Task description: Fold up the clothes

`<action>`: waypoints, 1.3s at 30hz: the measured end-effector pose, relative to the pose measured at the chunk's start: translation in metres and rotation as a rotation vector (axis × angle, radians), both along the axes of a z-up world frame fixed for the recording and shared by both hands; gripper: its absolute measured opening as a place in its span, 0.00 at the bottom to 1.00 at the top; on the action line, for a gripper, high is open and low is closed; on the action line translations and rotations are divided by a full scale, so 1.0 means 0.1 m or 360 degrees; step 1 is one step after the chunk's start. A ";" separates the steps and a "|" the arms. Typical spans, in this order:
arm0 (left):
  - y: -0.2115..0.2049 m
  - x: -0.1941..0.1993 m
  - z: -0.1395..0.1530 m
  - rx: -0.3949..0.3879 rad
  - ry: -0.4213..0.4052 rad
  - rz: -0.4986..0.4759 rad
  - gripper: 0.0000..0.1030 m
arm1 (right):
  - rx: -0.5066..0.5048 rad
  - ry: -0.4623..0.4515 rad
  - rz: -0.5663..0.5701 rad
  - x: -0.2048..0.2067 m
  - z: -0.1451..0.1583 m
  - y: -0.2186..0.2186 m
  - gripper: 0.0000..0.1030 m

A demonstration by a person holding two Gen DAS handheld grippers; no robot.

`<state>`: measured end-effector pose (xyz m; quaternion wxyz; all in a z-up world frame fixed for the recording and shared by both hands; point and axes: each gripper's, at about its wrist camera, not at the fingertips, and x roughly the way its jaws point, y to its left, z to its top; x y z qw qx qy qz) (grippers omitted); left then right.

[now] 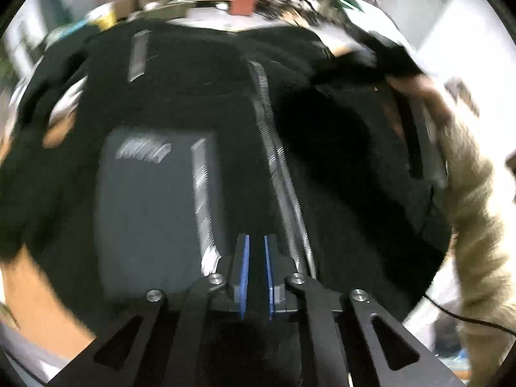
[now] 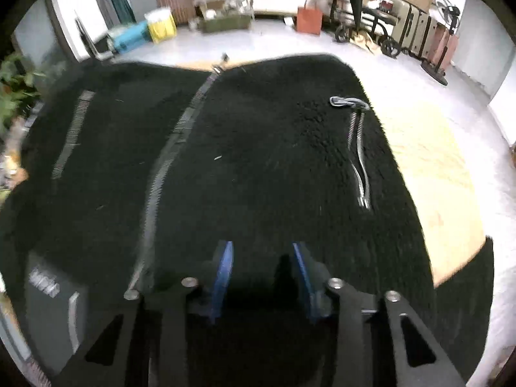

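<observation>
A black fleece jacket (image 1: 193, 90) lies spread on a wooden table (image 2: 429, 161), its front facing up. Its silver central zipper (image 1: 267, 122) runs away from both cameras. A grey chest pocket (image 1: 145, 209) sits just left of my left gripper (image 1: 256, 242). The blue pads of that gripper stand a narrow gap apart with dark jacket fabric between them. My right gripper (image 2: 262, 248) hangs open over the jacket (image 2: 258, 145), to the right of the central zipper (image 2: 180, 129). Nothing lies between its pads. A short pocket zipper (image 2: 358, 154) lies ahead to its right.
A hand (image 1: 419, 96) and beige sleeve (image 1: 477, 209) hold the other tool at the right of the left wrist view. Bare table shows right of the jacket. Beyond the table are boxes, an orange bag (image 2: 309, 19) and a cart (image 2: 409, 29) on the floor.
</observation>
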<state>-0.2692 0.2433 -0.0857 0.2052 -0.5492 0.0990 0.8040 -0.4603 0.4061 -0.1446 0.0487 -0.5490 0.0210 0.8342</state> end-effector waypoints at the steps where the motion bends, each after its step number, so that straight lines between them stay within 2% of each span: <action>1: 0.22 -0.14 -0.07 -0.0071 -0.0001 -0.0039 0.08 | 0.0011 -0.0017 -0.0012 -0.09 -0.04 0.02 0.35; 2: 0.34 -0.23 -0.12 -0.0083 -0.0020 -0.0067 0.08 | 0.0023 -0.0033 -0.0025 -0.18 -0.08 0.04 0.35; 4: 0.56 -0.50 -0.21 -0.0017 -0.0081 -0.0097 0.08 | -0.0032 -0.0014 -0.0092 -0.27 -0.08 0.16 0.34; 7: 0.79 -0.92 -0.22 0.0042 0.0029 -0.0040 0.08 | -0.0133 0.0066 -0.0196 -0.18 0.01 0.44 0.37; 10: 0.85 -1.19 -0.26 0.0186 0.0009 0.0024 0.08 | -0.0070 0.0085 -0.0184 0.04 0.01 0.64 0.39; 12: 0.86 -1.33 -0.46 0.0124 -0.0062 0.0092 0.08 | -0.0031 0.0044 -0.0159 0.15 -0.07 0.77 0.38; 15: 0.68 -1.39 -0.60 0.0176 -0.0172 0.0198 0.04 | -0.0106 0.0013 -0.0134 0.24 -0.27 0.96 0.38; 17: 0.60 -1.38 -0.62 0.0193 -0.0208 0.0206 0.04 | -0.0119 0.0036 -0.0130 0.29 -0.30 1.01 0.38; 21: 0.58 -1.27 -0.61 0.0187 -0.0173 0.0193 0.03 | -0.0047 0.0049 -0.0181 0.21 -0.33 0.97 0.40; 22: 0.57 -1.23 -0.56 0.0193 -0.0197 0.0185 0.03 | -0.0027 0.0051 -0.0191 0.19 -0.32 0.94 0.41; 23: 0.53 -1.20 -0.50 0.0238 -0.0233 0.0177 0.03 | 0.0002 0.0052 -0.0172 0.22 -0.28 0.89 0.41; 25: 0.31 -1.17 -0.26 0.0451 -0.0241 0.0137 0.03 | 0.0059 0.0055 -0.0134 0.27 -0.20 0.78 0.41; 27: -0.02 -1.25 0.01 0.0343 -0.0038 0.0246 0.03 | 0.0115 0.0058 -0.0096 0.32 -0.12 0.67 0.45; 28: -0.21 -1.35 0.01 0.0236 0.0003 0.0345 0.03 | 0.0144 0.0059 -0.0077 0.34 -0.08 0.62 0.48; 30: -0.61 -1.56 -0.03 0.0010 0.0071 0.0550 0.03 | 0.0229 0.0053 -0.0073 0.37 -0.02 0.55 0.48; 31: -0.80 -1.66 -0.05 -0.0103 0.0104 0.0652 0.03 | 0.0328 0.0026 -0.0161 0.33 -0.08 0.61 0.48; 33: -1.24 -1.81 -0.32 -0.0200 -0.0044 0.0774 0.03 | 0.0354 -0.0014 -0.0263 0.30 -0.21 0.74 0.48; 34: -1.39 -1.81 -0.45 -0.0243 -0.0084 0.0792 0.03 | 0.0301 -0.0025 -0.0284 0.30 -0.29 0.79 0.46; 35: -1.52 -1.80 -0.58 -0.0286 -0.0120 0.0806 0.04 | 0.0271 -0.0032 -0.0306 0.30 -0.35 0.84 0.49; 36: -1.60 -1.75 -0.58 -0.0300 -0.0042 0.0793 0.04 | 0.0299 -0.0029 -0.0329 0.31 -0.36 0.88 0.64; 37: -1.61 -1.72 -0.59 -0.0349 -0.0016 0.0788 0.04 | 0.0311 -0.0030 -0.0351 0.32 -0.36 0.91 0.71; 39: -1.53 -1.68 -0.58 -0.0428 0.0002 0.0768 0.03 | 0.0203 -0.0049 -0.0398 0.35 -0.34 0.99 0.68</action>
